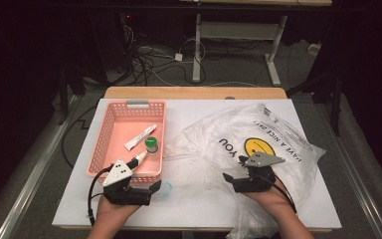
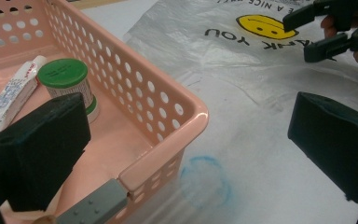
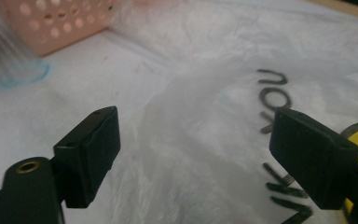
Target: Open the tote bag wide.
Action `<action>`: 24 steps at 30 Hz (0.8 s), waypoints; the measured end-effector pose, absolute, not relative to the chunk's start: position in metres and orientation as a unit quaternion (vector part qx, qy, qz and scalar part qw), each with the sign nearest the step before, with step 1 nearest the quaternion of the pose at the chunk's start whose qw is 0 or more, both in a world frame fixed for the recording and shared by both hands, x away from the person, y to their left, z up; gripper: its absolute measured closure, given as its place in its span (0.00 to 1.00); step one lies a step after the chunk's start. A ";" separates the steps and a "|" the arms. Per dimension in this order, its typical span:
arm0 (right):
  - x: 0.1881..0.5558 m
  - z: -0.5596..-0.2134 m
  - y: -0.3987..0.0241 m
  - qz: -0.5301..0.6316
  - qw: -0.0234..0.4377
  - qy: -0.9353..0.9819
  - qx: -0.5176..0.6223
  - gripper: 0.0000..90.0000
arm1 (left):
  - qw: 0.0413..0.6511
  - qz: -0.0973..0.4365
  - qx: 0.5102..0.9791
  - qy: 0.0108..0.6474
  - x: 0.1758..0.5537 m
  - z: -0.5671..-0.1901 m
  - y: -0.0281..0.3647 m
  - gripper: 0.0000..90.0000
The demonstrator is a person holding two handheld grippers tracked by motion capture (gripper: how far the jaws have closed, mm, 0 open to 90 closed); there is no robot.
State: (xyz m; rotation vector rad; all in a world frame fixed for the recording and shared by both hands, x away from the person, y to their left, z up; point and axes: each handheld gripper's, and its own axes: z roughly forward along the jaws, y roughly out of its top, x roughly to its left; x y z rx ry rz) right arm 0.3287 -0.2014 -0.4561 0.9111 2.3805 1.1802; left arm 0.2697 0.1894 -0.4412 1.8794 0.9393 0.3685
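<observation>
My right gripper, jaws wide and empty, straddles the plastic bag fold near the table's front edge to pinch it open; left gripper waits open by the pink basket

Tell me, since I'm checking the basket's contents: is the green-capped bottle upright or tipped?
Upright: the green-capped bottle stands in the pink basket, cap upward.

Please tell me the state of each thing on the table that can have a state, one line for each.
Pink basket: upright, holding items.
White tube: lying flat in the basket.
Green-capped bottle: standing upright, capped.
Plastic bag: lying crumpled on the table, beside the basket.
Left tool: open, one jaw over the basket's near corner, holding nothing.
Right tool: open over the bag, not gripping it.
</observation>
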 end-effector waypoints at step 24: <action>0.335 -0.485 -0.190 0.352 0.143 0.876 0.296 0.89 | 0.488 0.144 0.771 0.383 0.269 -0.441 0.188 0.00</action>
